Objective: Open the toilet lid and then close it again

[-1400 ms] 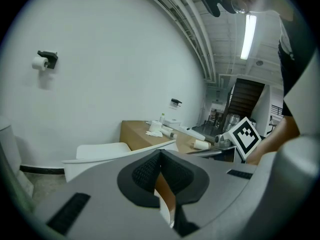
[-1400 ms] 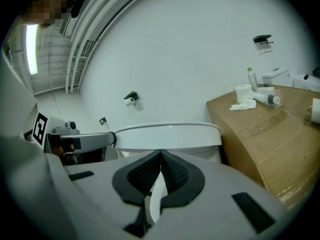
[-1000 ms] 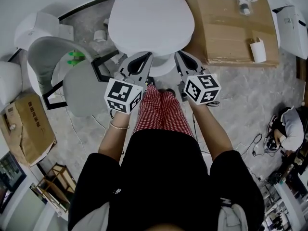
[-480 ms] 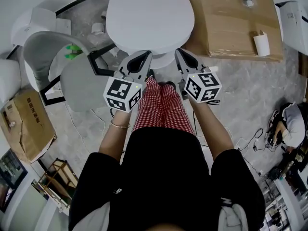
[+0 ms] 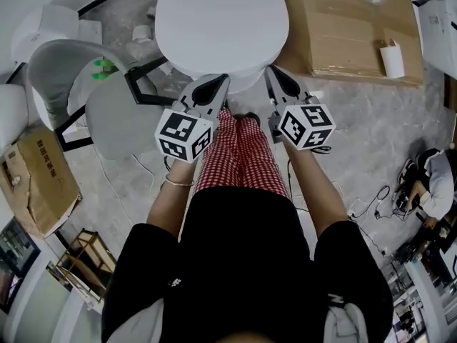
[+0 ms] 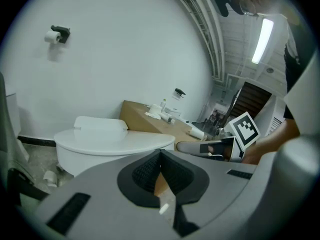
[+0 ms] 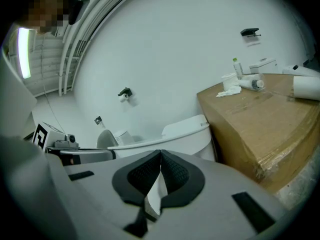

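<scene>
A white toilet with its lid (image 5: 221, 20) down stands right in front of me. The flat lid (image 6: 112, 141) shows in the left gripper view, and its rim (image 7: 165, 134) shows in the right gripper view. My left gripper (image 5: 220, 78) is shut and empty, its tips at the front edge of the lid, left of centre. My right gripper (image 5: 272, 71) is shut and empty too, at the lid's front right edge. Whether either tip touches the lid cannot be told.
A large cardboard box (image 5: 343, 27) with bottles and a paper roll stands right of the toilet. A grey chair (image 5: 107, 113) stands to the left, a smaller carton (image 5: 36, 184) beyond it. A person sits on the floor at far right (image 5: 428, 188).
Both grippers have edged forward to the front rim of the lid, and the head camera has shifted forward. The lid stays down.
</scene>
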The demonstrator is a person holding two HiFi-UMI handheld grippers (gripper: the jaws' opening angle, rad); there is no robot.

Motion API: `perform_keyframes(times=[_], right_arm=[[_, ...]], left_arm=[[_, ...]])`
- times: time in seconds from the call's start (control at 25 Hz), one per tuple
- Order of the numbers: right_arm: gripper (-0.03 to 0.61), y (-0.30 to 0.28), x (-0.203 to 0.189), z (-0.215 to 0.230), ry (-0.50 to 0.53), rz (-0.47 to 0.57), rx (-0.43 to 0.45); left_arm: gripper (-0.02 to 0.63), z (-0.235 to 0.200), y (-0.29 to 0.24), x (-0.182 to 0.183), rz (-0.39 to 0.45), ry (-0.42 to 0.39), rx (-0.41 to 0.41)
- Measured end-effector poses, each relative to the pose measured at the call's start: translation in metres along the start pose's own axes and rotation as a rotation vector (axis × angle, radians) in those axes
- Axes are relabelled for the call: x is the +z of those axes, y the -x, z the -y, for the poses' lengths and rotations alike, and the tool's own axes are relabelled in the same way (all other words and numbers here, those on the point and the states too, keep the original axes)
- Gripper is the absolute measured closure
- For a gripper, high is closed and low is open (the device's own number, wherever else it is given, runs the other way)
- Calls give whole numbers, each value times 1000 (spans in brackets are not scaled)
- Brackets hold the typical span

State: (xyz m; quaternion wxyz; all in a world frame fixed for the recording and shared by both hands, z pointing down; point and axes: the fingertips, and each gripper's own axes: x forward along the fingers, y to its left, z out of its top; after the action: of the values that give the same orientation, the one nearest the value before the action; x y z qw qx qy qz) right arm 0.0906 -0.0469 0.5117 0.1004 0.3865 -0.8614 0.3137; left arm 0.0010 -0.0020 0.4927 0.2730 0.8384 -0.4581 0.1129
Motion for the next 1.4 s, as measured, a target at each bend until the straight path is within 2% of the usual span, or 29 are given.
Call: perform_keyframes(times=[0.6,1.4], right_arm=[[558,-6,-22,0,-17,-31,29],[558,-9,-61,12,-43,-72,27]], left_arm=[[609,13,-14,-31,-65,-17,-46],[611,17,-22,-72,-123,-5,-42]])
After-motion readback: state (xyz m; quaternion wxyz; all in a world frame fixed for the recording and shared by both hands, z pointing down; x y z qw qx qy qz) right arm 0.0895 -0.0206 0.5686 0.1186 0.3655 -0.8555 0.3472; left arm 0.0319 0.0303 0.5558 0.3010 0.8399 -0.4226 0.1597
